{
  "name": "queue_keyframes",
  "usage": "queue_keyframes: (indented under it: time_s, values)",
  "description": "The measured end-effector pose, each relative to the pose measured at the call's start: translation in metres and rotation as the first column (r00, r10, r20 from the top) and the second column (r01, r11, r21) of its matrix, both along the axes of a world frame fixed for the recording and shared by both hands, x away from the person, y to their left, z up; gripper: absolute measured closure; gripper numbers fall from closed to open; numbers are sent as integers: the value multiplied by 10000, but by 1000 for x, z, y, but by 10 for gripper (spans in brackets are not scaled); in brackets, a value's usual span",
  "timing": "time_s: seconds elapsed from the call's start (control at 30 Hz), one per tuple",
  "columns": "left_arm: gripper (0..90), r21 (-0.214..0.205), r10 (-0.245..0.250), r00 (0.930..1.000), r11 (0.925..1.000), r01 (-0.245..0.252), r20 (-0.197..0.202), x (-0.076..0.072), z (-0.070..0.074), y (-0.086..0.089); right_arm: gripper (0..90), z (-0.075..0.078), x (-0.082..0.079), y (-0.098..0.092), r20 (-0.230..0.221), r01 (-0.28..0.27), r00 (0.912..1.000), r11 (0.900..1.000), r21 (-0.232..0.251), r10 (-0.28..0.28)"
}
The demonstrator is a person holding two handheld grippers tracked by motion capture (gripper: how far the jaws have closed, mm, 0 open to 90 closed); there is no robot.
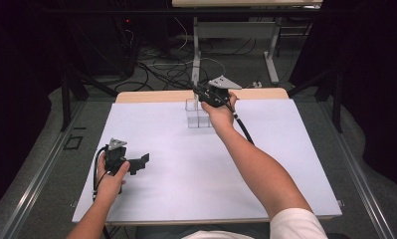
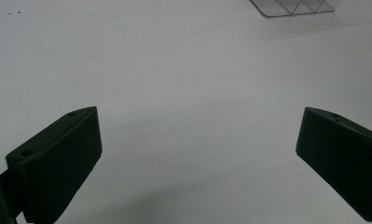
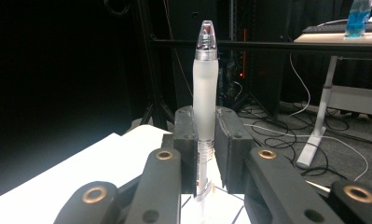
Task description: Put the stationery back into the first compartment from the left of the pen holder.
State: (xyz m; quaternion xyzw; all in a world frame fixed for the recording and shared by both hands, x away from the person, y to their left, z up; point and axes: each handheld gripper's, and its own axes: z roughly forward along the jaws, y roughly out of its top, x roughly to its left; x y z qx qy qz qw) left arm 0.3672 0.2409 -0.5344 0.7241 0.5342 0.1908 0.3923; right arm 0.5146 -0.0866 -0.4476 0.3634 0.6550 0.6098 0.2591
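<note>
The table (image 1: 186, 169) lies bare from its near edge to mid-depth; only the clear divided box (image 1: 197, 113) near the far edge blocks passage.

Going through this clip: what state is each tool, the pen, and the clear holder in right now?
left tool: open, empty, low over the table.
right tool: shut on the pen.
pen: upright, tip up, held above the holder.
clear holder: standing on the table, compartments look empty.
</note>
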Motion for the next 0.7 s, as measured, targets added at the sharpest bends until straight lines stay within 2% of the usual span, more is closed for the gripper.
queue_keyframes:
  time_s: [0.17, 0.4, 0.7]
  values:
    - [1, -35, 70, 10000, 10000, -70, -2, -1, 1, 1, 796, -7, 4, 4, -65, 57, 10000, 10000, 55, -56]
    - [1, -17, -8, 10000, 10000, 8, -30, -1, 1, 0, 795, -17, 8, 6, -246, 99, 9996, 9993, -369, -108]
    - [1, -49, -14, 10000, 10000, 14, -65, -3, 1, 1, 795, -24, 9, 10, -516, -46, 9987, 9986, -525, 19]
